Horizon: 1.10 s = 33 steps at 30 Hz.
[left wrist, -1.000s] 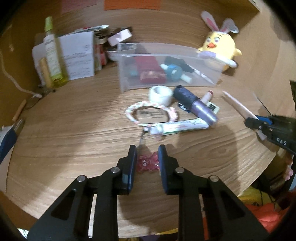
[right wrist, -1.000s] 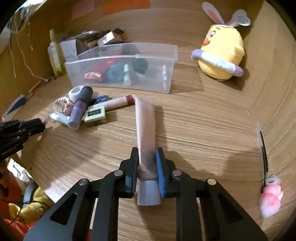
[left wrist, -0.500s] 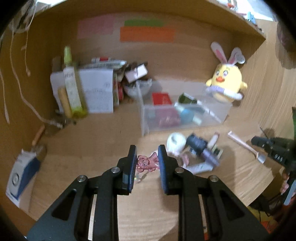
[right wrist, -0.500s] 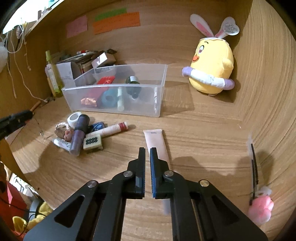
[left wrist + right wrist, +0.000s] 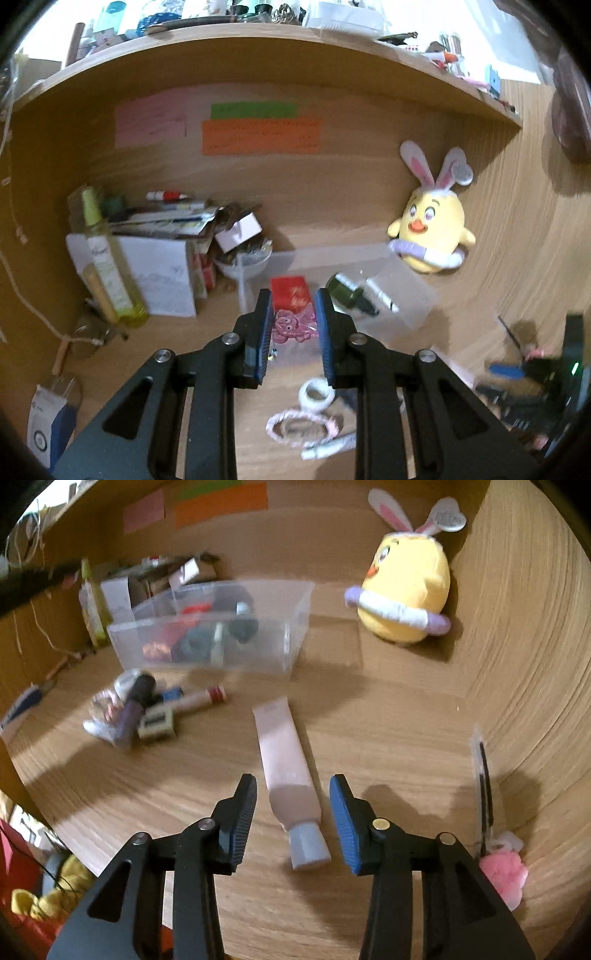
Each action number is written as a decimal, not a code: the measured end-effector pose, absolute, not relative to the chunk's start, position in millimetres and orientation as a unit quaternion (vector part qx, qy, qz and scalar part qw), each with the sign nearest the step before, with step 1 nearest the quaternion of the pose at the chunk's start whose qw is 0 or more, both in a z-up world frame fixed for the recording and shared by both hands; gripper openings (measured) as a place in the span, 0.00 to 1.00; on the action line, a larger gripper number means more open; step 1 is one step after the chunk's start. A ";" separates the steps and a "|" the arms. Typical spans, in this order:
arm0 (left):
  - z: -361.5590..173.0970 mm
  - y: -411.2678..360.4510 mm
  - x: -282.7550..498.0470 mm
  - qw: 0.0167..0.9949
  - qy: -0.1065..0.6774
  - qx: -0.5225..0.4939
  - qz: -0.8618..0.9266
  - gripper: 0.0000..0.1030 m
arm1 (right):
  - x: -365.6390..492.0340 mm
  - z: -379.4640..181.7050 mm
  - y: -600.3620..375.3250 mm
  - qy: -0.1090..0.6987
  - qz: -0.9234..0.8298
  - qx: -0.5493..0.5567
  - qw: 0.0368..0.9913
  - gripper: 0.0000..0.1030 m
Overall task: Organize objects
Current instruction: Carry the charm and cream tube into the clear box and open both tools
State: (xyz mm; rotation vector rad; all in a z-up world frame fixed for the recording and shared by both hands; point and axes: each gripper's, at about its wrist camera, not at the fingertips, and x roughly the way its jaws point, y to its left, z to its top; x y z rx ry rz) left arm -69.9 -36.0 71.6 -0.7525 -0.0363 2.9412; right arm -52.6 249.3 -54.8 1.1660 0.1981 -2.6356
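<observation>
My left gripper (image 5: 293, 308) is shut on a small pink charm (image 5: 291, 326) with a short chain hanging below it. It holds the charm in the air in front of the clear plastic bin (image 5: 406, 295). In the right wrist view a pale pink tube (image 5: 282, 749) with a grey cap lies flat on the wooden table. My right gripper (image 5: 293, 781) straddles the tube's cap end. Its jaws are opening and its pads stand clear of the tube on both sides. The clear bin (image 5: 221, 653) holds several cosmetics.
A yellow plush chick (image 5: 406, 590) sits at the back right. A heap of cosmetics (image 5: 147, 709) lies left of the tube. A white tape roll (image 5: 316, 395) and a rope bracelet (image 5: 303, 424) lie below my left gripper. A pink pom-pom clip (image 5: 502, 871) lies at the right.
My left gripper lifted the charm off the table and rose toward the bin. My right gripper let go of the tube, shut empty, then opened around its cap end.
</observation>
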 end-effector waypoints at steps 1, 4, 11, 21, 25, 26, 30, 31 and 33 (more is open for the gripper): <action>73.7 -34.3 -75.3 0.052 -0.012 -0.247 0.968 0.22 | -53.5 -59.0 250.9 0.071 -0.904 0.404 0.124 0.37; 77.0 -27.4 -91.7 0.048 -0.006 -0.247 0.968 0.22 | -56.7 -69.5 253.6 0.068 -0.899 0.415 0.126 0.36; 72.7 -17.8 -130.2 0.049 -0.010 -0.266 0.963 0.22 | -56.1 -67.3 257.7 0.062 -0.905 0.403 0.121 0.19; 26.6 -13.1 -194.5 0.053 -0.022 -0.349 0.935 0.22 | -59.5 -22.9 261.8 0.026 -0.931 0.341 0.129 0.19; 4.2 -16.2 -206.5 0.061 -0.031 -0.382 0.922 0.22 | -73.4 2.0 251.2 0.021 -0.942 0.305 0.138 0.19; 0.5 -16.2 -208.1 0.062 -0.030 -0.388 0.919 0.22 | -77.7 7.0 247.7 0.022 -0.944 0.298 0.141 0.19; -12.3 -15.9 -212.4 0.063 -0.021 -0.408 0.910 0.22 | -103.0 22.0 230.0 0.020 -0.946 0.282 0.155 0.19; -14.1 -17.0 -212.7 0.066 -0.022 -0.412 0.909 0.22 | -110.6 24.8 224.6 0.021 -0.946 0.282 0.161 0.19; -15.9 -18.4 -211.5 0.068 -0.018 -0.415 0.907 0.22 | -129.2 29.8 211.4 0.026 -0.943 0.284 0.170 0.19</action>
